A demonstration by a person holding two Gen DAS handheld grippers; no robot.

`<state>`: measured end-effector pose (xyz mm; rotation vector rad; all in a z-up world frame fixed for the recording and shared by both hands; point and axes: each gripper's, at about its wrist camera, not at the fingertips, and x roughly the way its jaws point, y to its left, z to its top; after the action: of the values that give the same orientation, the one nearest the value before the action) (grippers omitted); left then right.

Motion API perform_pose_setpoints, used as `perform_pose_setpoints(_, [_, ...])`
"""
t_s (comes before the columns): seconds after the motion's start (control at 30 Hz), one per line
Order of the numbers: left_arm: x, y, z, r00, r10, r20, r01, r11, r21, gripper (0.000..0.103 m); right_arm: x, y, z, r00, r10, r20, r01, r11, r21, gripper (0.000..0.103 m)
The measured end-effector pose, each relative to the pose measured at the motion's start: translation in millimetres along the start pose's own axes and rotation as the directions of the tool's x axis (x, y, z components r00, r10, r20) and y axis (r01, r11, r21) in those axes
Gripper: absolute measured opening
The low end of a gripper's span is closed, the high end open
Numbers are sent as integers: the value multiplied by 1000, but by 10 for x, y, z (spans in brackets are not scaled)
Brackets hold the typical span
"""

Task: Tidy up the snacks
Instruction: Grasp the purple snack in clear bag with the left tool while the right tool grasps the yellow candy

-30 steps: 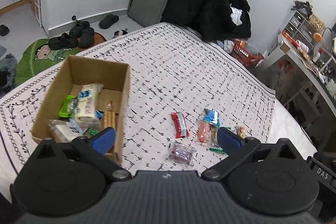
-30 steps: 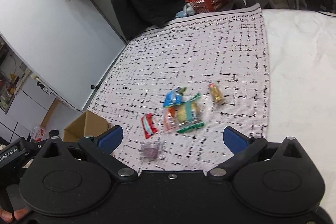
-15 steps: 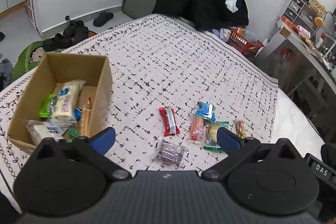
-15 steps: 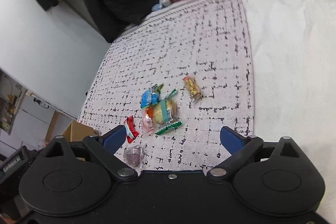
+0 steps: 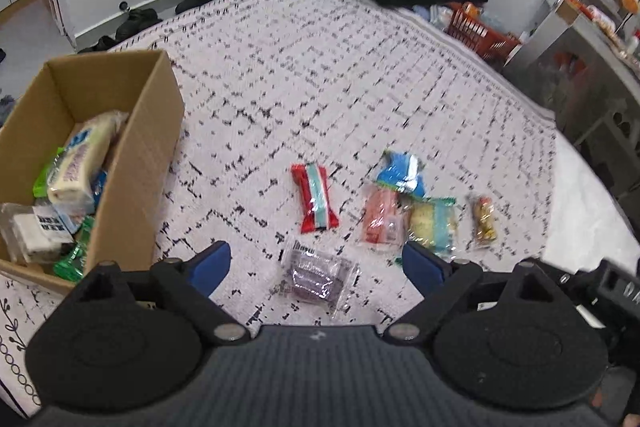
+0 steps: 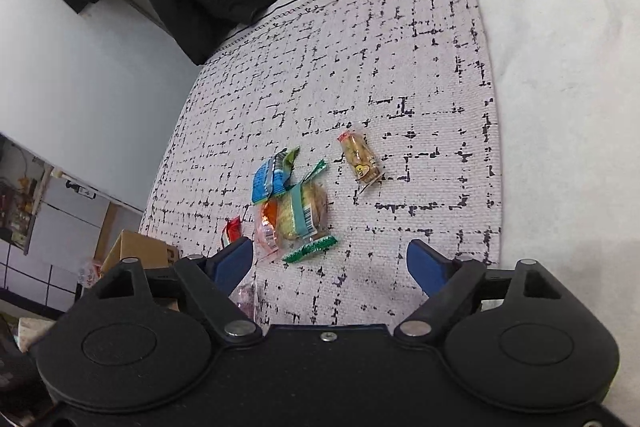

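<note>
Loose snacks scattered on the patterned blanket [image 5: 320, 75], spread over a bed: purple clear-wrapped snack [image 5: 316, 275] nearest, lying between the blue fingertips [image 5: 210, 265] of the left claw [image 5: 316, 267]; red packet with a pale green stripe [image 5: 316, 201] just beyond it; orange packet [image 5: 380, 219], blue packet [image 5: 398, 171] and yellow cake in a teal-banded wrapper [image 5: 434, 223] overlapping in one cluster; small yellow-brown packet [image 5: 484, 219] a little apart to the right. No brand legible on any of these; wrappers blurred or too small. Cardboard box [image 5: 136, 151] at the left edge of the blanket, already holding several snacks, among them a cream-coloured bar with blue lettering [image 5: 80, 159] and a white pack with dark printed characters [image 5: 36, 231], neither readable.

Left claw released, spread wide, grasping nothing. Right claw [image 6: 330, 263] likewise released and empty, hovering short of the cluster, with the green-edged wrapper [image 6: 310, 249] closest to it and the small yellow-brown packet [image 6: 360, 159] farther off.

Compared with a second ago: left claw moved off the box edge and rightward, purple snack now centred between its fingertips, box pushed to the left margin of its view. Right view closer to the cluster, red packet now mostly hidden behind its left fingertip. Snacks themselves unmoved.
</note>
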<state>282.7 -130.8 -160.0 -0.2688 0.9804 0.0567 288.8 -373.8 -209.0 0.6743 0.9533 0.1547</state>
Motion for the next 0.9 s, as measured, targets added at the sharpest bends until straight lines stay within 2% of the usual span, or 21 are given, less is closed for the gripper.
perform_pose_setpoints(0.33, [459, -78, -115, 996, 44, -76, -42, 999, 34, 86, 311, -12, 101, 999, -49, 1, 49, 999, -7, 81])
perform_pose_setpoints(0.43, [556, -91, -151, 994, 66, -87, -63, 997, 45, 78, 374, -41, 128, 998, -61, -1, 61, 998, 2, 81])
perform_pose_setpoints(0.5, [630, -90, -173, 992, 76, -101, -71, 996, 50, 67, 429, -54, 148, 997, -73, -2, 73, 997, 3, 81])
perform_pose_setpoints(0.57, [684, -78, -192, 992, 67, -107, -62, 997, 43, 64, 473, -33, 162, 995, -97, 5, 97, 995, -16, 80])
perform_pose_setpoints(0.7, [726, -75, -180, 993, 82, -90, -77, 996, 53, 46, 585, 1, 192, 991, -133, 11, 133, 989, -62, 76])
perform_pose_setpoints(0.9, [736, 17, -77, 995, 72, -76, -72, 997, 3, 41, 667, 34, 237, 987, -158, 35, 161, 981, -105, 76])
